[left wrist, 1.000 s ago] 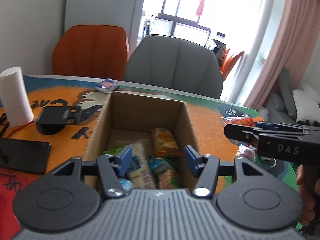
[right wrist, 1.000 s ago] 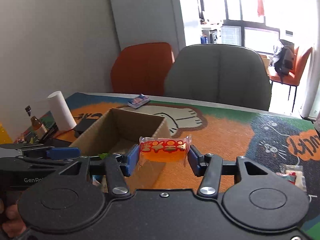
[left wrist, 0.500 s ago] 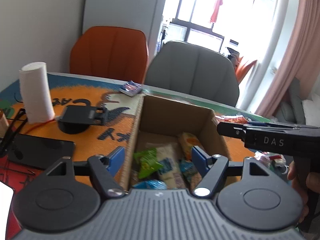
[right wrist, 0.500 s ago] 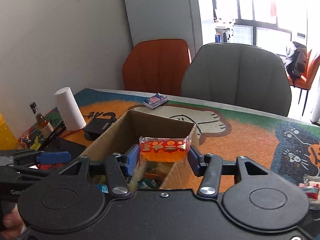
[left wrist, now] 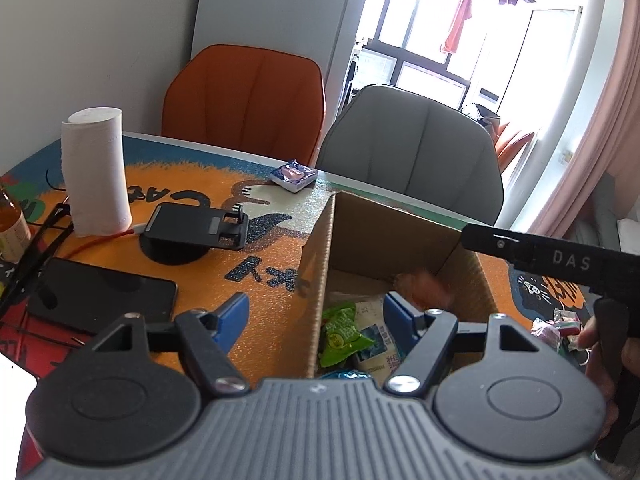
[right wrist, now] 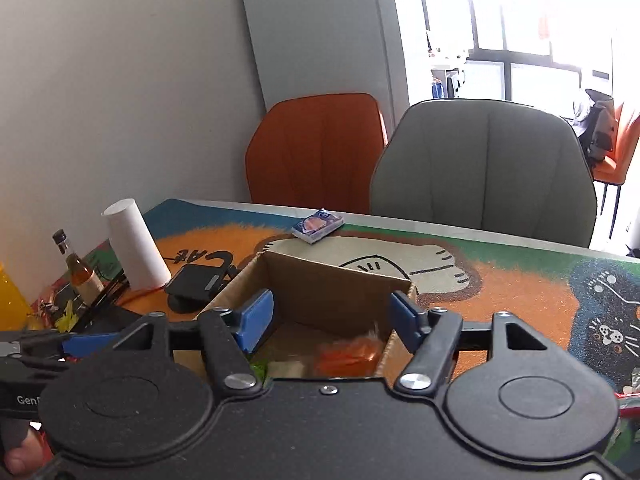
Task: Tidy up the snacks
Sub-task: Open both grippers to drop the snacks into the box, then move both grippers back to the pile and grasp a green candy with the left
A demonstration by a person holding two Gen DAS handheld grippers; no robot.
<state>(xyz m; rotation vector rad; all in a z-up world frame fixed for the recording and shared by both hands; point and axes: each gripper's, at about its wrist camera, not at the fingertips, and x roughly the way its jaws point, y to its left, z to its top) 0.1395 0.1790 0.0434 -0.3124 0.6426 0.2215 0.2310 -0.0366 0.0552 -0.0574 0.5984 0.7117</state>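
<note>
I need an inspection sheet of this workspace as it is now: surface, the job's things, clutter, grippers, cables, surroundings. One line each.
Surface: table under a colourful cartoon-cat mat.
Job's things: open brown cardboard box holding a green snack packet and other packets; a blurred orange snack packet inside it; more wrapped snacks on the mat to its right.
Clutter: white paper roll, black phone stand, black phone, amber glass bottle, small blue-white packet.
Grippers: left gripper open, astride the box's left wall; right gripper open above the box.
Cables: orange cable beside the roll.
Surroundings: orange chair, grey chair, bright window.
</note>
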